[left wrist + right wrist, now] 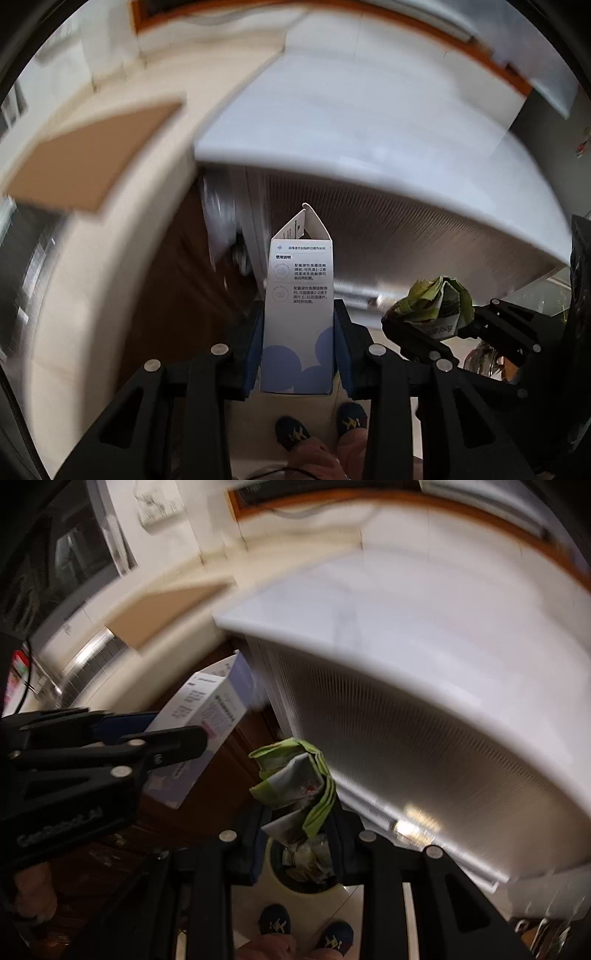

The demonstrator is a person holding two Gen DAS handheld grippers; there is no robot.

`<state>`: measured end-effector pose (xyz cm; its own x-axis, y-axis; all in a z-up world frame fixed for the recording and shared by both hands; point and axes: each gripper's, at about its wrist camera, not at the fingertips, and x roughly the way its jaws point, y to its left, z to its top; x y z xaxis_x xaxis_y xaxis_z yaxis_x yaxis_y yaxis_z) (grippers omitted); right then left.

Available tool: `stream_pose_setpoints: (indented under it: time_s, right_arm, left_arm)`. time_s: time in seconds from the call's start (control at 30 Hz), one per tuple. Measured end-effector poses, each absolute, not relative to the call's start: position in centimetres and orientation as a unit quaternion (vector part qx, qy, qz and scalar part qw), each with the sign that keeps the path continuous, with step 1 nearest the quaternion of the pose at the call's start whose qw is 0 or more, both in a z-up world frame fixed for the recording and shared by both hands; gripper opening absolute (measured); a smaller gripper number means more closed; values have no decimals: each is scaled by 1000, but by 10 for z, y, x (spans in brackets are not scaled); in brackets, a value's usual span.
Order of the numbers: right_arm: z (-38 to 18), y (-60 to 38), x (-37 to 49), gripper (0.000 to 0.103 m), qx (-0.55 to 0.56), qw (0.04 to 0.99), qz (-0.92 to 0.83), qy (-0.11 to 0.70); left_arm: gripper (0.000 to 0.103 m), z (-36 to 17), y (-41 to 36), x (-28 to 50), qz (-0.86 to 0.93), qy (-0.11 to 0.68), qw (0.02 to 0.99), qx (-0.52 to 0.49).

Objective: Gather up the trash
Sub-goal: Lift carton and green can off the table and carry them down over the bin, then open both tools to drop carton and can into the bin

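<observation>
My left gripper [299, 325] is shut on a tall white carton [301, 295] with printed text and blue circles; its top flap stands open. In the right wrist view that same carton [207, 716] shows at the left, held by the left gripper [177, 734]. My right gripper [299, 819] is shut on a crumpled green and white paper wad [299, 779]. The wad [436, 302] also shows at the right of the left wrist view, in the right gripper [432, 325]. Directly below the wad sits a round waste bin [275, 864] with trash inside.
A white marble-topped counter [369, 122] with a ribbed front panel [406, 746] curves across the right. A brown cardboard sheet [92, 158] lies on a cream ledge at left. A dark wood cabinet [166, 288] stands beside the counter. The person's slippered feet [306, 930] stand on pale floor.
</observation>
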<state>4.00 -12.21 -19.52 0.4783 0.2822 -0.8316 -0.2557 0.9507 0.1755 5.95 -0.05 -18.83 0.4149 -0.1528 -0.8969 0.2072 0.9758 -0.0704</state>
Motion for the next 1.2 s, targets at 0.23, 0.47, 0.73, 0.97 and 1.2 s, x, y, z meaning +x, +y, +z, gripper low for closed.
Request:
stream_pose_setpoints:
  time_s: [0.23, 0.47, 0.73, 0.97, 1.2]
  right_arm:
    - [-337, -125, 43, 29, 13, 823, 140, 550]
    - [-437, -129, 53, 30, 10, 797, 136, 588]
    - [-519, -122, 58, 31, 5, 783, 142, 606]
    - [-553, -108, 63, 38, 6, 772, 159, 615]
    - [-576, -104, 59, 52, 5, 770, 151, 620]
  left_arm:
    - [33, -321, -2, 48, -85, 581, 809, 9]
    - [33, -431, -3, 52, -73, 609, 790, -10]
    - [34, -516, 2, 60, -65, 632, 772, -14]
    - [45, -562, 10, 52, -68, 651, 756, -25]
    - [86, -588, 16, 54, -66, 660, 748, -21]
